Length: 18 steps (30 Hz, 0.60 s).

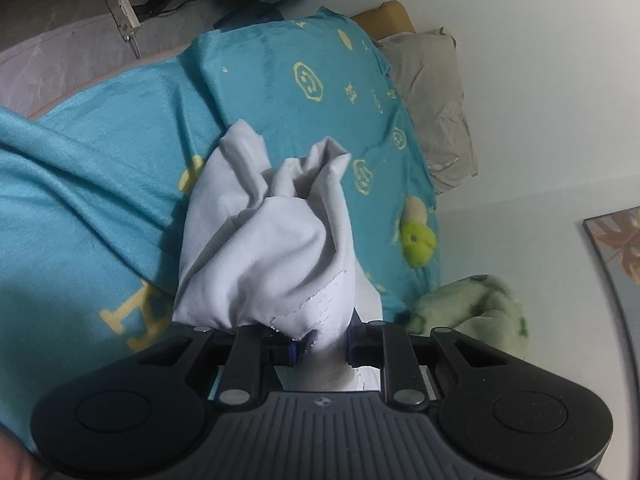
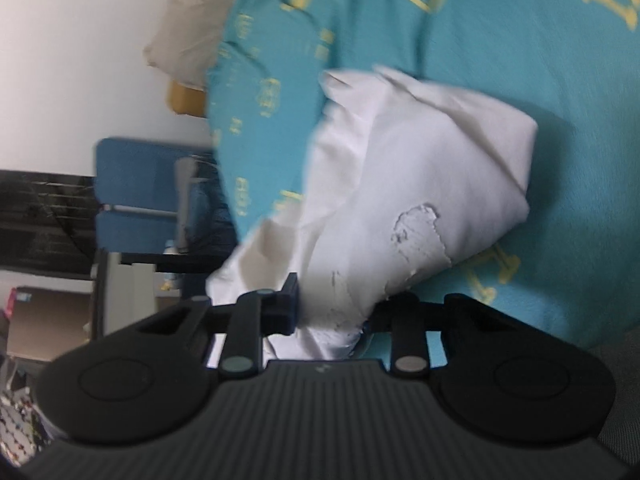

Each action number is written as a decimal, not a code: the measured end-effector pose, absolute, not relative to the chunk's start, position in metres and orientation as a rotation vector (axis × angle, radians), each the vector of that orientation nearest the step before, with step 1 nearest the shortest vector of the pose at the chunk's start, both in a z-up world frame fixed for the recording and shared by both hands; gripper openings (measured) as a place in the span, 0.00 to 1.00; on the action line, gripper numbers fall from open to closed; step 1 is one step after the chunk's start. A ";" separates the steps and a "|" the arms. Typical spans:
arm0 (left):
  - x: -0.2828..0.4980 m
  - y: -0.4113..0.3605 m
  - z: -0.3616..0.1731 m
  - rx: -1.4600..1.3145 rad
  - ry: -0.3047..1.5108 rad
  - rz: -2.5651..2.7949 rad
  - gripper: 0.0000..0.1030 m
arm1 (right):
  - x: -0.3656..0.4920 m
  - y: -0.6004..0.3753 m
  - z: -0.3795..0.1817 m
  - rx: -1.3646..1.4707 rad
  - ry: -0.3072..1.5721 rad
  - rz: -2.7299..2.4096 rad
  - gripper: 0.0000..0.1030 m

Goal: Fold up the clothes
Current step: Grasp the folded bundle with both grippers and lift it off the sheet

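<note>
A white garment [image 1: 264, 240] with a cracked white print hangs bunched over a teal bedspread [image 1: 100, 160]. My left gripper [image 1: 320, 350] is shut on a fold of it, and the cloth drapes forward over the fingers and hides their tips. In the right wrist view the same white garment [image 2: 420, 184] bulges in a rounded bundle above the teal bedspread [image 2: 500, 40]. My right gripper [image 2: 332, 316] is shut on its lower edge, with cloth pinched between the fingers. The right wrist view is blurred.
A beige pillow [image 1: 436, 104] lies against the white wall [image 1: 540, 80]. A green fleece blanket [image 1: 472, 312] and a yellow-green plush toy [image 1: 418, 240] sit at the bed's edge. A blue chair [image 2: 136, 192] and dark furniture stand beyond the bed. A power strip [image 1: 122, 12] lies on the floor.
</note>
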<state>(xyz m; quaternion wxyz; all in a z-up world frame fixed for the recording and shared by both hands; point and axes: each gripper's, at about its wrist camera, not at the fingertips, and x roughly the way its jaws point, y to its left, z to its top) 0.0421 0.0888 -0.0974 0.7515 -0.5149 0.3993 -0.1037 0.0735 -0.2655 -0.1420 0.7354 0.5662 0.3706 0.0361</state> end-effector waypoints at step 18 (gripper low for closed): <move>0.049 -0.080 0.101 -1.021 0.948 -0.426 0.21 | 0.016 -0.422 0.039 1.215 0.569 0.103 0.30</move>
